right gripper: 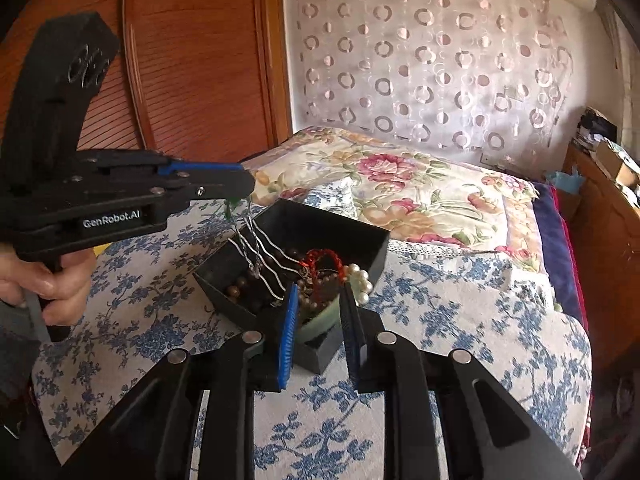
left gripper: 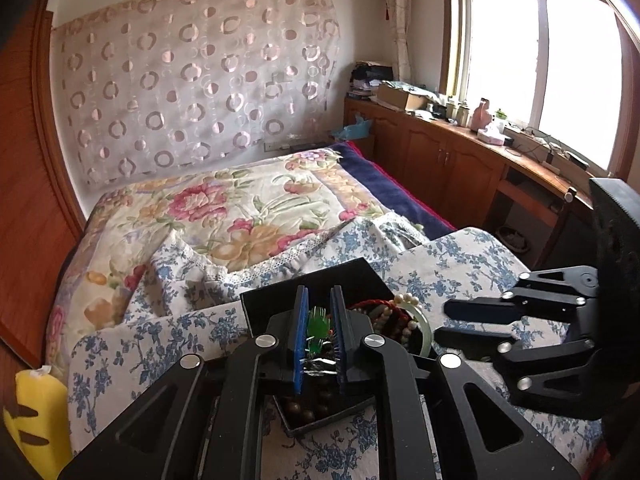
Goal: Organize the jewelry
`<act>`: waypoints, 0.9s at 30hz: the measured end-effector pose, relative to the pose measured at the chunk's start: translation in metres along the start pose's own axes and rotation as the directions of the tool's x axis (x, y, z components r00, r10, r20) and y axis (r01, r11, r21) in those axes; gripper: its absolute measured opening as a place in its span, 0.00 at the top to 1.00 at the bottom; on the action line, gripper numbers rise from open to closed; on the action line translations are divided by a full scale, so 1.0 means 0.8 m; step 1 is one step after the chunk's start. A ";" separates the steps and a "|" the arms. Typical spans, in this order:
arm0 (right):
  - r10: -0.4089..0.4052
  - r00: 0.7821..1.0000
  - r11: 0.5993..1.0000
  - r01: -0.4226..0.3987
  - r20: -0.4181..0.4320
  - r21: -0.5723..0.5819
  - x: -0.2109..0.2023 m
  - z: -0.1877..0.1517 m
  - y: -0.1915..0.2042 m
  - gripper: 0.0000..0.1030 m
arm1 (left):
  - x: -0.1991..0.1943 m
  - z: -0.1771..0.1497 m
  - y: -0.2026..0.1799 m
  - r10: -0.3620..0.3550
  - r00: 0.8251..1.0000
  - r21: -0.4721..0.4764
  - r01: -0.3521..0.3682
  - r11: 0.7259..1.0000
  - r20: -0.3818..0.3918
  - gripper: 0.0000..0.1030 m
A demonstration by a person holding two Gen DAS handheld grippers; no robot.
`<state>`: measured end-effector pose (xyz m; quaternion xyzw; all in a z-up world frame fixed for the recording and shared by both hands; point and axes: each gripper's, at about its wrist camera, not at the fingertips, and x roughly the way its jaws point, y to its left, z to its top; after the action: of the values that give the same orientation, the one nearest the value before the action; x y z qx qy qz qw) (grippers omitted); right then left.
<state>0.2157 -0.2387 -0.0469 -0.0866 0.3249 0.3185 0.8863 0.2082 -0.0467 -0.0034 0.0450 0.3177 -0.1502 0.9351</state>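
Note:
A black jewelry box (right gripper: 360, 236) sits on the blue-flowered cover; it also shows in the left wrist view (left gripper: 272, 300). It holds brown beads (right gripper: 240, 292), a red cord (right gripper: 320, 260), a pearl string (right gripper: 360, 280) and a pale green bangle (right gripper: 320, 324). My left gripper (left gripper: 318, 340) is shut on a green-headed silver hairpin (left gripper: 318, 326) and holds it above the box, its wavy prongs (right gripper: 260, 252) hanging into it. That gripper also shows at the left of the right wrist view (right gripper: 240, 188). My right gripper (right gripper: 318, 316) is open, its jaws on either side of the bangle at the box's near edge; it also shows in the left wrist view (left gripper: 444, 322).
The box rests on a bed with a blue-flowered cover (right gripper: 460, 320) and a floral quilt (right gripper: 400, 184) behind. A wooden wardrobe (right gripper: 200, 60) stands at the left, a wooden cabinet (left gripper: 440, 152) with clutter under the window. A yellow cushion (left gripper: 36, 412) lies at the bed's left.

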 end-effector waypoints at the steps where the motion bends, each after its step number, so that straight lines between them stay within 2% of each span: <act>1: -0.006 1.000 1.000 0.006 0.003 0.008 -0.003 -0.002 -0.001 0.77 | 0.000 -0.001 0.000 0.004 1.000 -0.001 -0.004 1.000 -0.001 0.81; 2: -0.013 1.000 1.000 0.013 0.006 0.014 -0.006 -0.004 -0.002 0.77 | -0.002 -0.003 -0.001 0.008 1.000 -0.005 -0.008 1.000 0.000 0.73; 5: -0.025 1.000 0.999 0.024 0.014 0.027 -0.014 -0.009 -0.003 0.77 | -0.008 -0.008 -0.001 0.022 1.000 -0.008 -0.022 1.000 0.005 0.64; 9: -0.041 0.998 0.998 0.039 0.042 0.055 -0.031 -0.016 0.001 0.77 | -0.026 -0.021 -0.004 0.057 0.998 -0.014 -0.057 0.998 0.021 0.35; 10: -0.048 0.998 0.997 0.045 0.050 0.063 -0.036 -0.017 0.003 0.72 | -0.032 -0.024 -0.005 0.065 0.998 -0.020 -0.064 0.998 0.026 0.30; 11: -0.055 0.997 0.996 0.051 0.058 0.069 -0.041 -0.018 0.004 0.63 | -0.038 -0.028 -0.004 0.073 0.997 -0.027 -0.073 0.997 0.032 0.23; 15: -0.088 0.990 0.992 0.077 0.114 0.096 -0.069 -0.025 0.019 0.43 | -0.068 -0.044 -0.004 0.112 0.992 -0.055 -0.109 0.992 0.058 0.12; 17: -0.100 0.985 0.990 0.085 0.138 0.113 -0.081 -0.030 0.025 0.31 | -0.088 -0.054 -0.005 0.134 0.988 -0.070 -0.129 0.989 0.081 0.10; 20: -0.121 0.977 0.986 0.099 0.173 0.132 -0.103 -0.038 0.035 0.21 | -0.113 -0.067 -0.006 0.157 0.982 -0.083 -0.149 0.985 0.102 0.08; 27: -0.164 0.959 0.979 0.129 0.231 0.158 -0.144 -0.055 0.053 0.05 | -0.159 -0.088 -0.008 0.191 0.972 -0.127 -0.174 0.976 0.138 0.08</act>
<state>0.0989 -0.2796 -0.0059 -0.0080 0.2285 0.2364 0.9444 0.0697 -0.0081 0.0182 0.0091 0.2492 -0.0479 0.9672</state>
